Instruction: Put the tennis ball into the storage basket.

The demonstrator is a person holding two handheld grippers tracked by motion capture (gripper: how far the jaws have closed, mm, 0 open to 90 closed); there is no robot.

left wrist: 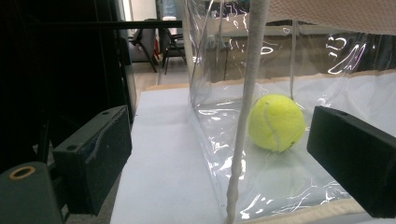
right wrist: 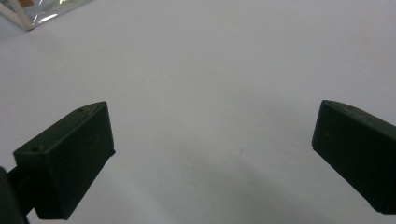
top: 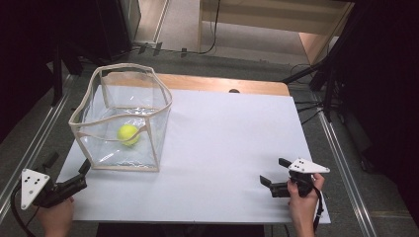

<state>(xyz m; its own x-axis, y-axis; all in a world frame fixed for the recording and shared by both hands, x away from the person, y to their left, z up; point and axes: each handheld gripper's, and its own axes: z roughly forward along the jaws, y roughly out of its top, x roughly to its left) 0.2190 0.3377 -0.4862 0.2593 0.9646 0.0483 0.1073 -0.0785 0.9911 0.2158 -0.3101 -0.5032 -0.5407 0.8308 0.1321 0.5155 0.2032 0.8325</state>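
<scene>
Tennis ball is the landmark: it lies on the floor of a clear plastic bag with cream-coloured edging, which stands upright and open-topped on the far left part of a white table. From the high view the ball sits toward the near side of the bag, seen through its open top and its transparent walls.

Left gripper is near and to the left of the ball, outside the bag, just beside the bag's near-left corner; its jaws are spread wide, holding nothing. Left hand holds it from below. The left gripper view adds what the high view cannot: the ball shows its curved seam, and a cream corner seam of the bag rises between the two jaws, in front of the ball.

Right gripper is well to the right of the ball, over bare table near the front edge, gripped by the right hand. Its jaws also stand released and empty. The right gripper view shows plain white surface between them, with a corner of the bag at its top left.
</scene>
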